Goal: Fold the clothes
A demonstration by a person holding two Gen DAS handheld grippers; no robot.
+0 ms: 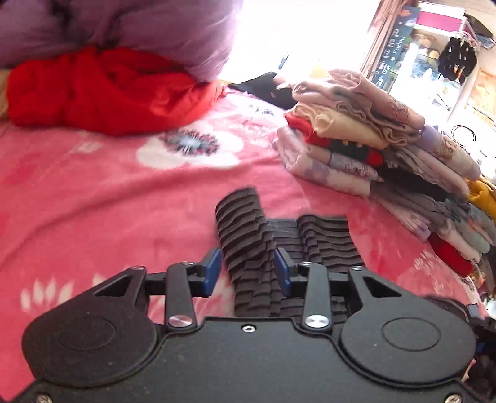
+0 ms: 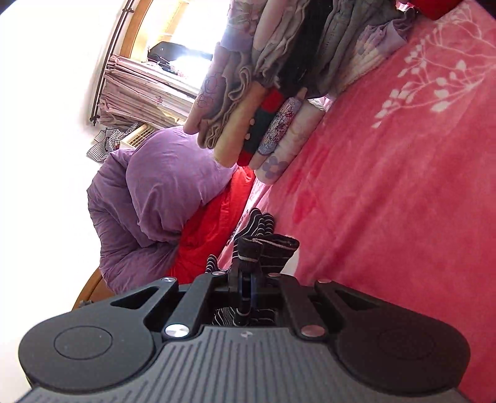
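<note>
A dark striped garment (image 1: 248, 229) lies folded on the pink floral blanket (image 1: 93, 201). My left gripper (image 1: 248, 269) has blue pads on either side of a raised fold of it, closed around the fold. In the right wrist view, tilted sideways, my right gripper (image 2: 248, 279) is shut on an edge of the same striped garment (image 2: 266, 245), which bunches up past the fingertips.
A tall stack of folded clothes (image 1: 372, 148) stands on the blanket to the right, also in the right wrist view (image 2: 272, 102). A red quilt (image 1: 102, 90) and a purple quilt (image 1: 139, 28) lie at the back. Curtains (image 2: 145, 90) and a window are behind.
</note>
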